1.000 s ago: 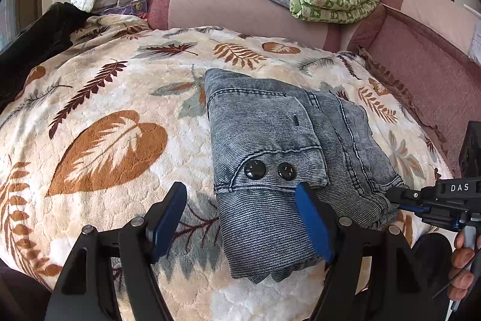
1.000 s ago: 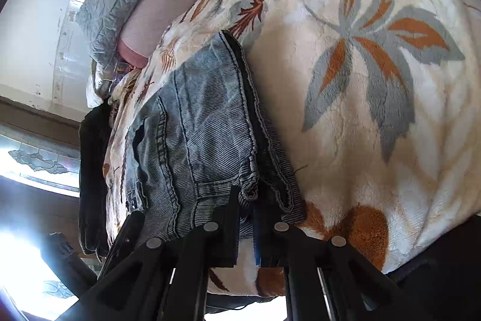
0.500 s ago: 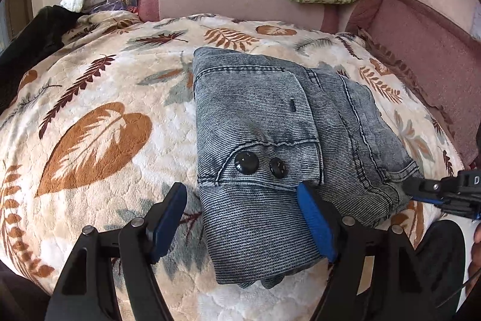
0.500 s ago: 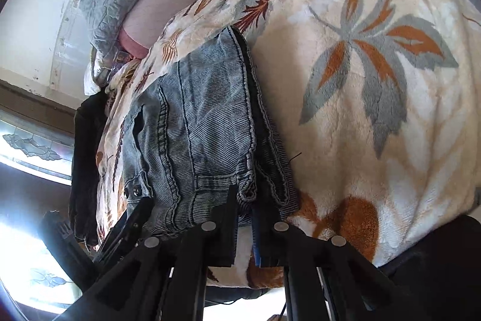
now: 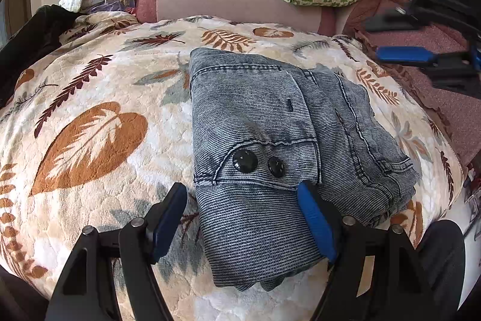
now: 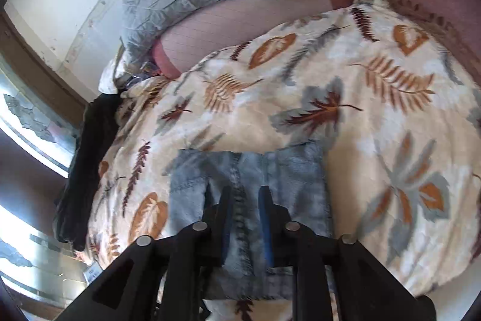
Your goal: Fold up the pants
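Left wrist view: folded grey-blue ribbed denim pants (image 5: 279, 140), soft, bulky; left gripper (image 5: 243, 221) spread; right gripper (image 6: 245, 218) opening, empty; pinch a stitched edge.

Folded jeans (image 5: 270, 146) lie on the leaf-print blanket (image 5: 90, 116); the left claw (image 5: 240, 218) gapes over their near edge, touching nothing.

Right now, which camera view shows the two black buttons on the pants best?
The left wrist view: the two black buttons sit sharp and unobstructed on the folded pants. The right wrist view shows only blurred denim, no buttons.
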### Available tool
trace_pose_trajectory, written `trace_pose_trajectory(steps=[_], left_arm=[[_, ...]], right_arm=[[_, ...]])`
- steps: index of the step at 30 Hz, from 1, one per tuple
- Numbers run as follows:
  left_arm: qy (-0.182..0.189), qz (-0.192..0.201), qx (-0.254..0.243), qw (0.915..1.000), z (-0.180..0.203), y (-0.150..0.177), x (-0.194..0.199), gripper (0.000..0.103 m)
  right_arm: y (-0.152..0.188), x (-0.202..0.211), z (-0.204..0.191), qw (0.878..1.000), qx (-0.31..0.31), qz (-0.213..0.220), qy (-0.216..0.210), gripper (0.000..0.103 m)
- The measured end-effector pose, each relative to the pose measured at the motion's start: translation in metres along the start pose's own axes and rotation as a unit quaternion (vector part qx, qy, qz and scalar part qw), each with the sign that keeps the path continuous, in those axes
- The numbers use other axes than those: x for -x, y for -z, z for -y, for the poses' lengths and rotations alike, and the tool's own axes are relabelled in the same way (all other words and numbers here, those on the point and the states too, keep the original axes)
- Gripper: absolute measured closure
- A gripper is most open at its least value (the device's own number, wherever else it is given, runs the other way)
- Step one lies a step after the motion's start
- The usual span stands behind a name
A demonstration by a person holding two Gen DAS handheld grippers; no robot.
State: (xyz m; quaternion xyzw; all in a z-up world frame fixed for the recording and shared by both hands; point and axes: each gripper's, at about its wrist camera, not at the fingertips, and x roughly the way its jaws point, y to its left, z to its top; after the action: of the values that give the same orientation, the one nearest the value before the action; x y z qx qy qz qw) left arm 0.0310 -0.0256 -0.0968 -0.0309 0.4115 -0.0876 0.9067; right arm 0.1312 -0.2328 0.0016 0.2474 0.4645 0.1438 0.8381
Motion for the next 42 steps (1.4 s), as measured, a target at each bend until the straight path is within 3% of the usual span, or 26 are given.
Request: trace_pose_trajectory(steps=[1, 3, 5, 6, 7, 9, 14, 15, 16, 18, 19, 22, 24, 27, 31, 33, 35, 38, 40, 42], left_arm=[[0.000, 0.000, -0.002, 1.0000, 0.000, 0.000, 0.000, 0.025], [-0.001, 0.001, -0.004, 1.0000, 0.000, 0.000, 0.000, 0.025], [0.003, 0.000, -0.004, 1.0000, 0.000, 0.000, -0.001, 0.025], [0.002, 0.000, -0.005, 1.0000, 0.001, 0.000, -0.001, 0.025], [0.003, 0.001, -0.006, 1.0000, 0.001, 0.000, -0.001, 0.025], [0.004, 0.003, -0.006, 1.0000, 0.000, 0.001, -0.001, 0.025], [0.009, 0.002, 0.003, 1.0000, -0.002, 0.000, -0.003, 0.023], [0.009, 0.000, 0.004, 1.0000, -0.001, 0.000, -0.004, 0.021], [0.009, 0.000, 0.004, 1.0000, -0.001, 0.000, -0.004, 0.021], [0.009, 0.003, 0.002, 0.9999, -0.002, 0.001, -0.003, 0.021], [0.010, 0.003, 0.003, 0.9999, -0.002, 0.001, -0.003, 0.021], [0.016, 0.000, 0.012, 0.9998, -0.005, 0.001, -0.004, 0.020], [0.025, -0.003, 0.019, 0.9995, -0.007, -0.001, -0.005, 0.020], [0.052, -0.017, 0.052, 0.9972, -0.016, -0.005, 0.001, 0.020], [0.052, 0.015, 0.092, 0.9943, -0.036, -0.009, 0.025, 0.020], [0.057, 0.025, 0.135, 0.9889, -0.056, -0.010, 0.034, 0.020], [0.078, 0.022, 0.192, 0.9780, -0.080, -0.007, 0.034, 0.020], [0.142, -0.007, 0.252, 0.9572, -0.102, -0.001, 0.018, 0.021], [0.171, -0.027, 0.269, 0.9475, -0.099, 0.001, 0.008, 0.021], [0.189, -0.054, 0.255, 0.9466, -0.084, 0.003, -0.004, 0.025]], right_arm=[[-0.008, -0.017, 0.002, 0.999, -0.009, -0.015, -0.030, 0.060], [-0.017, -0.053, 0.015, 0.997, -0.023, -0.044, -0.057, 0.059], [-0.019, -0.087, 0.046, 0.996, -0.052, -0.070, -0.015, 0.062], [-0.016, -0.097, 0.066, 0.993, -0.085, -0.075, -0.011, 0.092], [-0.013, -0.099, 0.080, 0.991, -0.114, -0.067, -0.019, 0.103], [-0.009, -0.090, 0.081, 0.991, -0.118, -0.054, -0.032, 0.103], [0.005, -0.070, 0.052, 0.997, -0.026, -0.048, 0.045, 0.095], [0.010, -0.080, 0.059, 0.996, -0.021, -0.070, 0.056, 0.095], [0.013, -0.088, 0.069, 0.995, -0.038, -0.084, 0.046, 0.097], [0.013, -0.074, 0.074, 0.996, -0.063, -0.065, 0.026, 0.098], [0.014, -0.065, 0.069, 0.996, -0.062, -0.059, 0.029, 0.094], [0.029, -0.043, 0.049, 0.998, -0.013, -0.051, 0.034, 0.093], [0.048, -0.052, 0.055, 0.995, 0.009, -0.078, 0.064, 0.092], [0.056, -0.048, 0.080, 0.998, -0.027, -0.053, 0.018, 0.094], [0.056, -0.048, 0.074, 0.998, -0.006, -0.050, 0.028, 0.094], [0.057, -0.047, 0.075, 0.999, -0.005, -0.046, 0.025, 0.094], [0.057, -0.048, 0.079, 0.999, -0.013, -0.044, 0.013, 0.094], [0.058, -0.049, 0.079, 0.999, -0.011, -0.041, 0.005, 0.094], [0.059, -0.047, 0.080, 0.999, -0.010, -0.041, 0.005, 0.094], [0.059, -0.047, 0.080, 0.999, -0.011, -0.042, 0.006, 0.094]])
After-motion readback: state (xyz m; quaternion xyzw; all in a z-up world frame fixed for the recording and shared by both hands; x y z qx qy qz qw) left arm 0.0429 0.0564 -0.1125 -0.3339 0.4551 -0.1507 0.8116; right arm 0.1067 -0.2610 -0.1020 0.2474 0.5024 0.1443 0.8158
